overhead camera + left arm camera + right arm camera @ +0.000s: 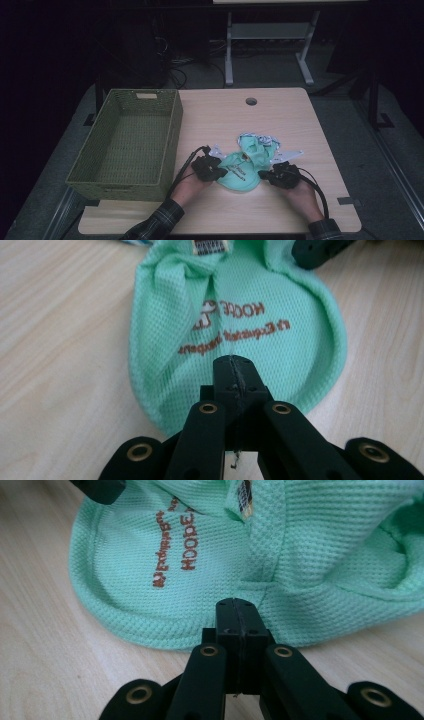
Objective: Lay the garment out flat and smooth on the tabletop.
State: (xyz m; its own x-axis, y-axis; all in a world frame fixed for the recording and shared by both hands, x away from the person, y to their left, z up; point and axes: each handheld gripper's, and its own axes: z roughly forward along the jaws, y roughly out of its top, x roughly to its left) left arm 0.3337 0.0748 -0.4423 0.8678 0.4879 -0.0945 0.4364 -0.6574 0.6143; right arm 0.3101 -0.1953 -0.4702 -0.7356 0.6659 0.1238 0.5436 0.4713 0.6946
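Apparently both pinching, left gripper [235,371], right gripper [236,614], mint garment [243,170] hem.

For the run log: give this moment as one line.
left gripper: shut on green garment edge | right gripper: shut on garment's opposite edge | garment: on table | basket: empty

Mint-green knit garment [242,172], waffle-textured, lying crumpled on the wooden bench [300,125] near its front edge, right of the basket; rounded hemmed edge spread flat toward the person, upper part bunched and folded; brown printed lettering across the flat part, partly creased; small sewn label at the neck fold; pinched at its left edge and at its right edge; second, white patterned cloth [257,140] touching it at the far side, partly tucked underneath.
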